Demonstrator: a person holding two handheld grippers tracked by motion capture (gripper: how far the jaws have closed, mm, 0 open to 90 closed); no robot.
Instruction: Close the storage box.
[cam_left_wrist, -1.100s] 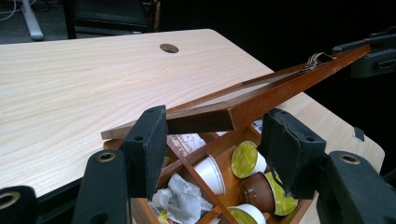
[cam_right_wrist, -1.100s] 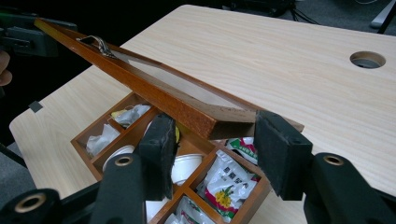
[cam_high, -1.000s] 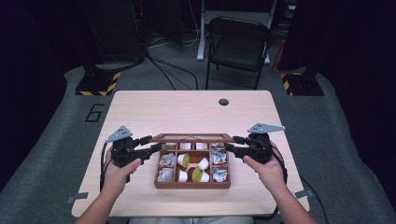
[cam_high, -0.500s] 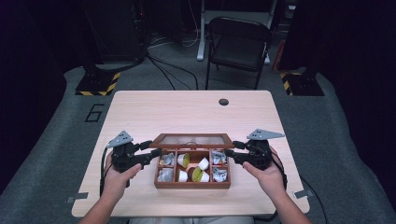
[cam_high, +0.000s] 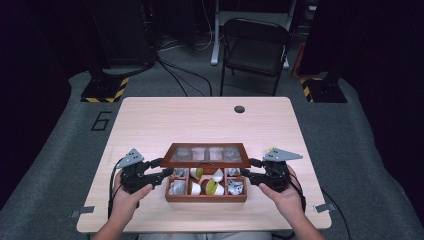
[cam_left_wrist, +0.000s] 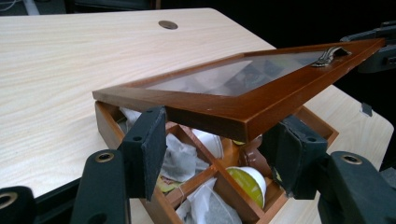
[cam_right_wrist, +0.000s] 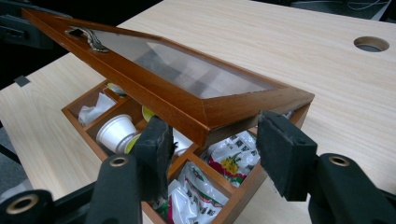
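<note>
A wooden compartment box (cam_high: 205, 197) sits near the table's front edge. Its glass-paned lid (cam_high: 207, 155) is tilted half open above it. My left gripper (cam_high: 167, 172) holds the lid's front left corner, with the wooden corner (cam_left_wrist: 233, 123) wedged between the pads. My right gripper (cam_high: 247, 170) holds the front right corner (cam_right_wrist: 219, 112). Its jaws have just been opening a little, and the lid is still between them. Under the lid lie coffee pods (cam_left_wrist: 247, 182) (cam_right_wrist: 114, 130) and tea packets (cam_right_wrist: 233, 161). A metal handle (cam_left_wrist: 329, 56) sits on the lid's front rail.
The light wooden table (cam_high: 200, 120) has a round cable hole (cam_high: 239, 109) at the back right. A black folding chair (cam_high: 255, 47) stands behind the table. Both forearms come in over the front edge, one on each side of the box.
Both hands have sunk towards the table. The lid has come down with them and now covers the back row of compartments. The box has stayed where it was.
</note>
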